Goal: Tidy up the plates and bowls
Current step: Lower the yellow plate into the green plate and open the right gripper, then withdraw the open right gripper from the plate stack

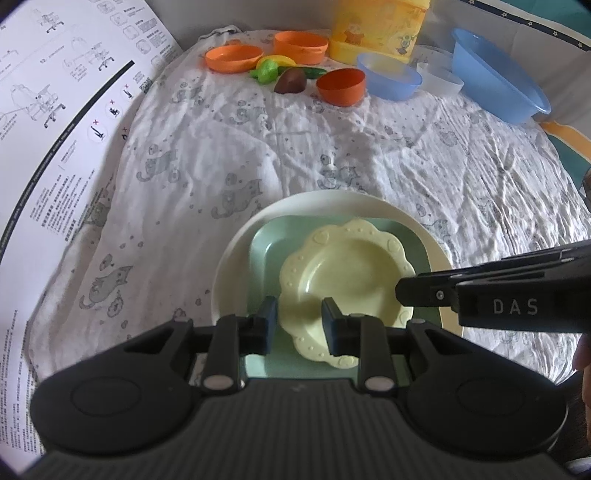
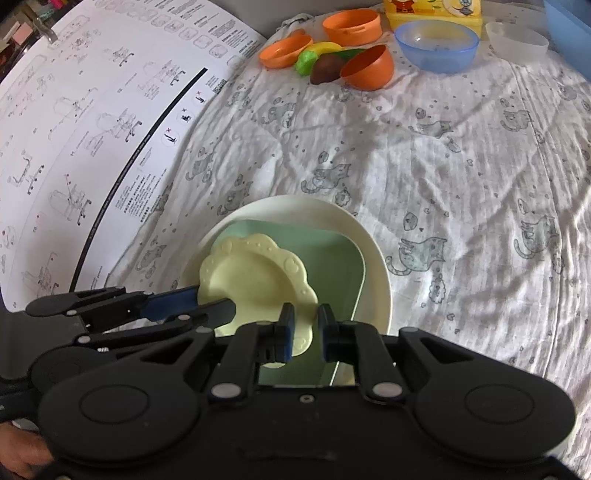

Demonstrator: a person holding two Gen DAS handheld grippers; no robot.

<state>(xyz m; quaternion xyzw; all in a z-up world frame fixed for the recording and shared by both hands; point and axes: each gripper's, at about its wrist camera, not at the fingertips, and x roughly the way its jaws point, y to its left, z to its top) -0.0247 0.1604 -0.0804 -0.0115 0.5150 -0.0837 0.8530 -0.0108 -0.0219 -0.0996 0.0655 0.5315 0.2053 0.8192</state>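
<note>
Three plates [image 1: 343, 273] were nested near the cloth's [image 1: 221, 155] front edge; both grippers [image 1: 299, 325] [image 2: 304, 332] pinched the top one's rim; bowls [image 1: 341, 86] along the far edge remained unsorted.

Soft daylight, mild blur, fisheye-bent edges.

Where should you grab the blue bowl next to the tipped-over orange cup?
Probably by its rim. The blue bowl stands upright and open on the cloth, so one finger could go inside and one outside, coming down from above. The near side looks easiest: the tipped orange cup crowds its left and the yellow box stands behind it.
</note>
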